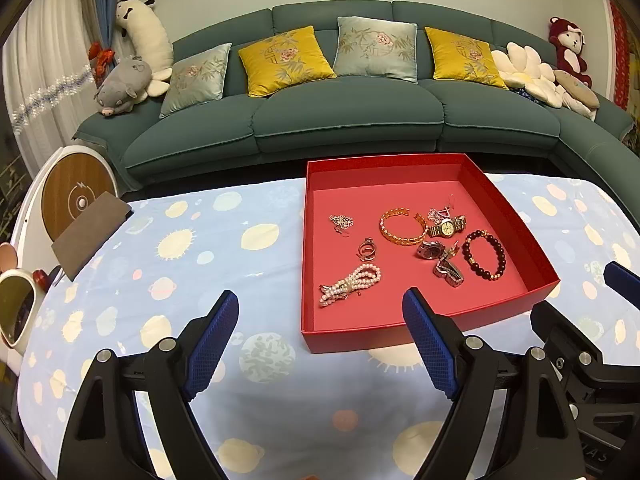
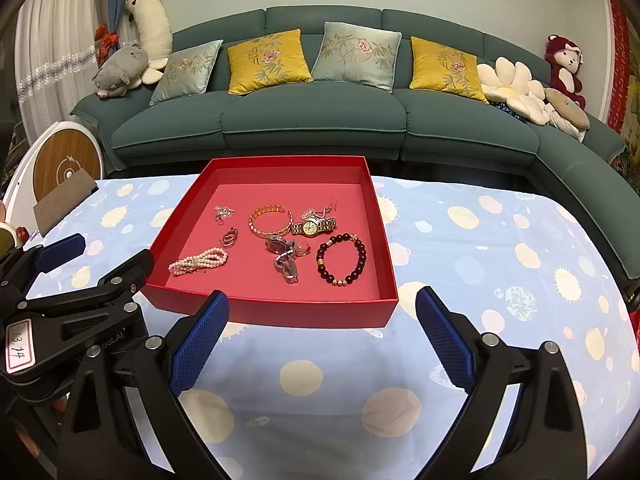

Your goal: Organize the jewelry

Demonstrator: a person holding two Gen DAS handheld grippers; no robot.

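Observation:
A shallow red box [image 1: 500,304] [image 2: 276,312] sits on the table and holds several jewelry pieces. Among them are a pearl bracelet [image 1: 350,283] [image 2: 199,261], a gold bangle [image 1: 402,227] [image 2: 269,220], a gold watch [image 1: 447,228] [image 2: 314,227], a dark bead bracelet [image 1: 484,255] [image 2: 342,259], a silver watch [image 1: 440,260] [image 2: 284,256] and a ring [image 1: 367,249] [image 2: 230,237]. My left gripper [image 1: 320,336] [image 2: 92,256] hovers open in front of the box's near left corner, with nothing between its blue pads. My right gripper [image 2: 322,336] stands open before the near wall, also empty.
A blue tablecloth with planets and suns [image 1: 200,248] [image 2: 500,240] covers the table. A green sofa with cushions [image 1: 344,120] [image 2: 312,116] runs behind it. At the left edge stand a round white and wooden device [image 1: 76,196], a grey card [image 1: 92,236] and a small mirror [image 1: 16,312].

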